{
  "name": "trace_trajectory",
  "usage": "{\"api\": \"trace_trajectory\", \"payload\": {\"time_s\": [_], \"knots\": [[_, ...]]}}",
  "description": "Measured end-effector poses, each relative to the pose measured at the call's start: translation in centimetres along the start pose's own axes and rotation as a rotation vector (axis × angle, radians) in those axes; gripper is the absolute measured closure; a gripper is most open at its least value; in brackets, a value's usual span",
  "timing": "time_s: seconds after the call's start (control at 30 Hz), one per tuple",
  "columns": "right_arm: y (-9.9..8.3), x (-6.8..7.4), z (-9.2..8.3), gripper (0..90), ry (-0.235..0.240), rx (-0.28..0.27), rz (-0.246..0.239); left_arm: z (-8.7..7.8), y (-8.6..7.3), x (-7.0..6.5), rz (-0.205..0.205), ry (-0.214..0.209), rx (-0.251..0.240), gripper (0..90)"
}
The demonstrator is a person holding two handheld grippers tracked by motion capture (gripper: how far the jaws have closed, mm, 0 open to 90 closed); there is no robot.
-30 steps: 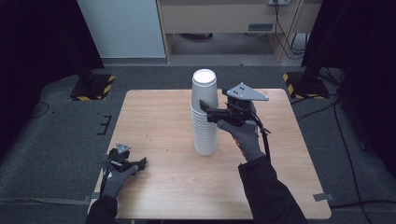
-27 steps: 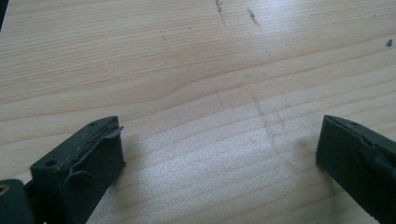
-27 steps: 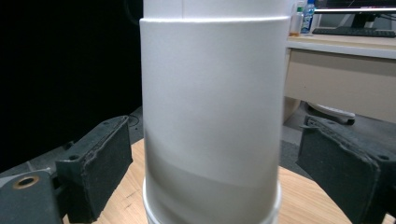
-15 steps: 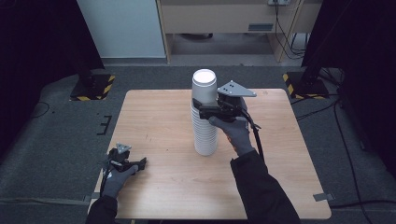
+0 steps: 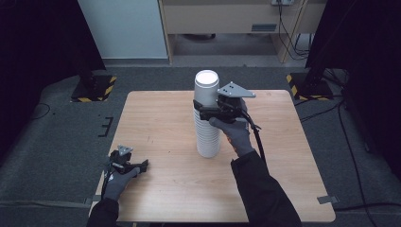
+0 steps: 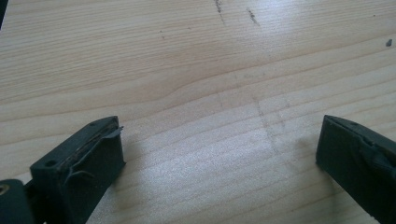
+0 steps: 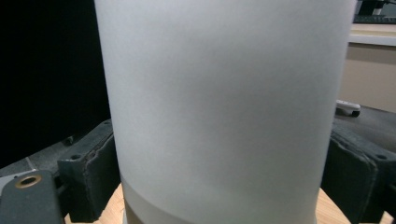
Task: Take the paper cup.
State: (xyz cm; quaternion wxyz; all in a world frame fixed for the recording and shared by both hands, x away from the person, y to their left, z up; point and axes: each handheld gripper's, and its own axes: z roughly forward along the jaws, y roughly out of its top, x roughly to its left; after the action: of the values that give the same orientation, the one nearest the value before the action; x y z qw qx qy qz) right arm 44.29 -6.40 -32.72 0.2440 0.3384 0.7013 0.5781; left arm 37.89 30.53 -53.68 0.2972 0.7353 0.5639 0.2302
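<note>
At the near left corner of the wooden tabletop (image 5: 156,123), a gloved left hand (image 5: 117,182) rests with the left tongs (image 5: 142,164) low over the boards, jaws pointing toward the middle of the surface. In the left gripper view the left tongs (image 6: 219,154) stand wide apart, with bare, faintly scuffed wood grain between the two black jaws and nothing held.

Well to the right of them, and farther from the person, a tall stack of white paper cups (image 5: 207,113) stands upright near the centre of the tabletop, nested mouth down so the flat bottom of the top cup faces up.

The right tongs (image 5: 198,109) reach the stack from its right side, at about two thirds of its height, carried by a gloved right hand (image 5: 236,135) whose dark sleeve runs back to the near edge. A grey three-cornered plate (image 5: 235,90) sits on top of them, and a black cable (image 5: 257,139) trails down along the forearm. In the right gripper view the cup stack (image 7: 224,107) stands between the right tongs (image 7: 219,182), one jaw at each flank of the white wall. The left-hand jaw meets the cup side; whether both press firmly enough to grip cannot be told.
</note>
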Motion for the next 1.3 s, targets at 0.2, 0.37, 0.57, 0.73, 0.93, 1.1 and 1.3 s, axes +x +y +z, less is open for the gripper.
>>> {"api": "trace_trajectory", "payload": {"time_s": [0.2, 0.37, 0.57, 0.73, 0.93, 1.1, 1.3], "knots": [[0.1, -0.1, -0.1, 12.3, 0.005, -0.006, -0.004, 0.0, 0.0, 0.0, 0.000, 0.000, 0.000, 0.0], [0.4, -0.2, -0.4, 12.6, 0.016, -0.040, 0.004, 0.0, 0.0, 0.0, 0.001, -0.001, 0.000, 0.0], [0.4, -0.2, -0.5, 12.7, 0.012, -0.038, -0.001, 0.0, 0.0, 0.0, 0.001, -0.001, 0.000, 0.0], [0.8, -0.2, -0.6, 12.9, 0.013, -0.061, 0.005, 0.0, 0.0, 0.0, 0.001, -0.001, 0.000, 0.0], [1.6, -0.1, -0.9, 12.9, 0.012, -0.088, 0.009, 0.0, 0.0, 0.0, 0.001, -0.001, 0.000, 0.0], [2.3, -0.1, -1.3, 13.0, 0.012, -0.109, 0.013, 0.0, 0.0, 0.0, 0.001, -0.001, 0.000, 0.0], [2.6, -0.1, -1.6, 13.3, 0.017, -0.121, 0.011, 0.0, 0.0, 0.0, 0.001, -0.001, 0.000, 0.0]]}}
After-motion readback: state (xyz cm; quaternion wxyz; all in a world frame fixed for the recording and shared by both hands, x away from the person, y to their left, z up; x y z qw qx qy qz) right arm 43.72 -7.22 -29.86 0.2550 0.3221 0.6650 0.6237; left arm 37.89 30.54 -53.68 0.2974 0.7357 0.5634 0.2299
